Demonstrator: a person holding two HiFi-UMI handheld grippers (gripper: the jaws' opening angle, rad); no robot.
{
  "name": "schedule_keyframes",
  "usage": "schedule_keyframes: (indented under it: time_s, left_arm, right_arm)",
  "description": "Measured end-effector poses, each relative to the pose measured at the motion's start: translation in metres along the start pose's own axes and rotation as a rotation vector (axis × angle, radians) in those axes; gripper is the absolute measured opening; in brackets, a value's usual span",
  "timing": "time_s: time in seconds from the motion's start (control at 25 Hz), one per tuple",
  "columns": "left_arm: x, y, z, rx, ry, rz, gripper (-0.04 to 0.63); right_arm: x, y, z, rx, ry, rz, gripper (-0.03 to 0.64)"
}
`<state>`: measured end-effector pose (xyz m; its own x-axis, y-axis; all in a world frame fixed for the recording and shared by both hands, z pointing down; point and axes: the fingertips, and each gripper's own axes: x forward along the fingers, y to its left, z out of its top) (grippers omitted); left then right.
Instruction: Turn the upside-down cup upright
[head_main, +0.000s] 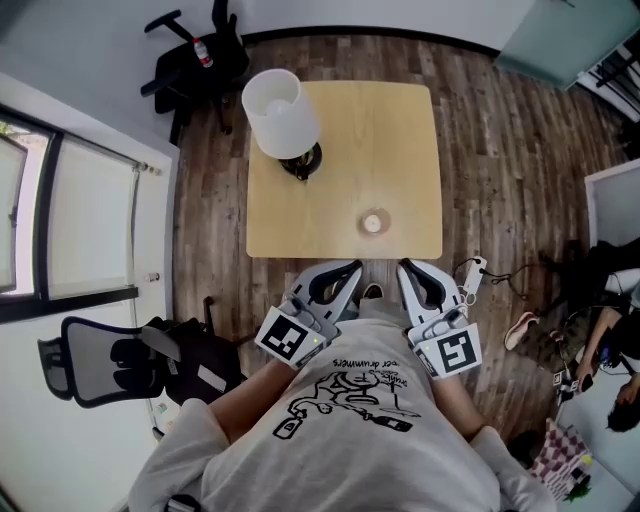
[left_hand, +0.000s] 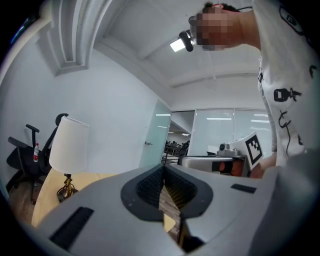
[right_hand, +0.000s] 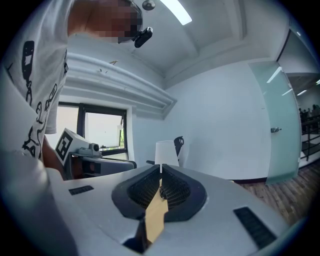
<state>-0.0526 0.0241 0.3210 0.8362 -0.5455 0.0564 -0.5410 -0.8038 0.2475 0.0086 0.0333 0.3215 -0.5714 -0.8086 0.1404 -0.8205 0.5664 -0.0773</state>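
Cup (head_main: 373, 223): on the table (head_main: 410, 130), well apart from the lamp (head_main: 282, 115), near-right of it; which end is up is too small to tell.
Left gripper (head_main: 345, 272): jaws together, empty, beyond the cup from the lamp.
Right gripper (head_main: 408, 272): jaws together, empty, alongside the left gripper.
Approach: probably open one gripper early and clamp the cup's wall sideways, leaving room to roll.
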Motion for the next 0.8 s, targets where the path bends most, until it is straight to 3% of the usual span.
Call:
schedule_keyframes:
  time_s: [0.32,0.52,0.68,0.8]
  left_arm:
    - [0.025,0.017,-0.021,0.012,-0.003,0.011,0.009]
    - [0.039,0.033,-0.055,0.023,0.033,0.019,0.009]
    - [0.041,0.047,-0.081,0.012,0.061,0.026,0.009]
    - [0.046,0.054,-0.102,0.000,0.080,0.027,0.009]
  right_arm:
    - [0.006,-0.029,-0.024,-0.012,-0.010,0.041,0.028]
    - [0.015,-0.048,-0.066,-0.014,0.043,0.069,0.031]
    - [0.030,-0.051,-0.101,-0.001,0.087,0.094,0.136]
    - [0.038,-0.055,-0.125,0.008,0.108,0.104,0.176]
